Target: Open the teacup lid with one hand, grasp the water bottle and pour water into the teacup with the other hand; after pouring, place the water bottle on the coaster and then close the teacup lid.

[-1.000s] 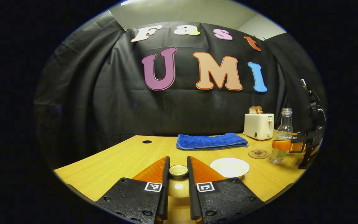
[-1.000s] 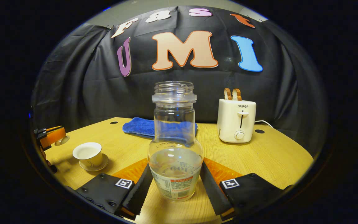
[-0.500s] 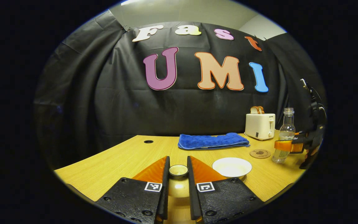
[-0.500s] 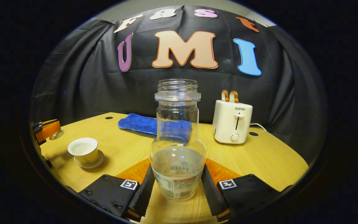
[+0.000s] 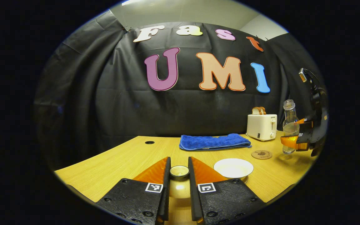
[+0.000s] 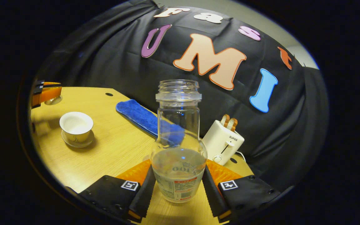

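The right gripper [image 6: 177, 187] clamps the water bottle [image 6: 178, 150] – lifted, seemingly tilting. The teacup [image 6: 76, 125] lies left of it, open. The left gripper [image 5: 179, 175] pinches the lid [image 5: 179, 171] beside the cup.

Clear water bottle [image 6: 178, 147] part full, uncapped, lifted; white teacup [image 6: 76, 125] open on saucer, lid [image 5: 179, 171] raised, coaster [image 5: 261, 154] bare
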A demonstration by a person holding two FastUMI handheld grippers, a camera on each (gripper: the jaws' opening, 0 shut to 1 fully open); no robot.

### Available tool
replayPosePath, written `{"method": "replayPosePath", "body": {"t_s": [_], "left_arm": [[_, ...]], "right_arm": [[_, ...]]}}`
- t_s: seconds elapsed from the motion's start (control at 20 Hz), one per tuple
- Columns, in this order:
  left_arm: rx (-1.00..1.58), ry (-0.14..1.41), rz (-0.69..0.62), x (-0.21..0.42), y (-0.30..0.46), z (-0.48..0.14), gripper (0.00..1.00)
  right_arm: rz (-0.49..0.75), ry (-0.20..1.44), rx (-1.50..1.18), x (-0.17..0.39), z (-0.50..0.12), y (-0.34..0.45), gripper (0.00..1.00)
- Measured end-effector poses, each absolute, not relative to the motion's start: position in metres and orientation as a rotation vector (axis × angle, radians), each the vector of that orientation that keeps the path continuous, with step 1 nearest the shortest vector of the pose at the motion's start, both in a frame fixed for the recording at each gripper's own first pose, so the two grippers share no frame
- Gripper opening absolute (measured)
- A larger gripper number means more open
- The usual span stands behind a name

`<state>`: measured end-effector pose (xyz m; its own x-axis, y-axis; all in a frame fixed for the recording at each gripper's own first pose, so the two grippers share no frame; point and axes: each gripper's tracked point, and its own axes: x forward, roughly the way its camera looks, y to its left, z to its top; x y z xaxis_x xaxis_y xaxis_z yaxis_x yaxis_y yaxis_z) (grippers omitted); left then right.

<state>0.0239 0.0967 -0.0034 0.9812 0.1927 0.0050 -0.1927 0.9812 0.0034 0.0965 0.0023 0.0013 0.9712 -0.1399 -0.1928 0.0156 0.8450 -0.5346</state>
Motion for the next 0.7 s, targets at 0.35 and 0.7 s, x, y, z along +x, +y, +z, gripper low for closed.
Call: {"method": "replayPosePath", "body": {"t_s": [0.35, 0.7], "left_arm": [[0.004, -0.004, 0.194, 0.023, 0.097, -0.003, 0.26], [0.004, -0.003, 0.2, 0.022, 0.099, -0.003, 0.26]], "right_arm": [[-0.071, 0.191, -0.845, 0.122, 0.025, 0.031, 0.77], [-0.029, 0.185, -1.127, 0.132, -0.001, 0.06, 0.8]]}}
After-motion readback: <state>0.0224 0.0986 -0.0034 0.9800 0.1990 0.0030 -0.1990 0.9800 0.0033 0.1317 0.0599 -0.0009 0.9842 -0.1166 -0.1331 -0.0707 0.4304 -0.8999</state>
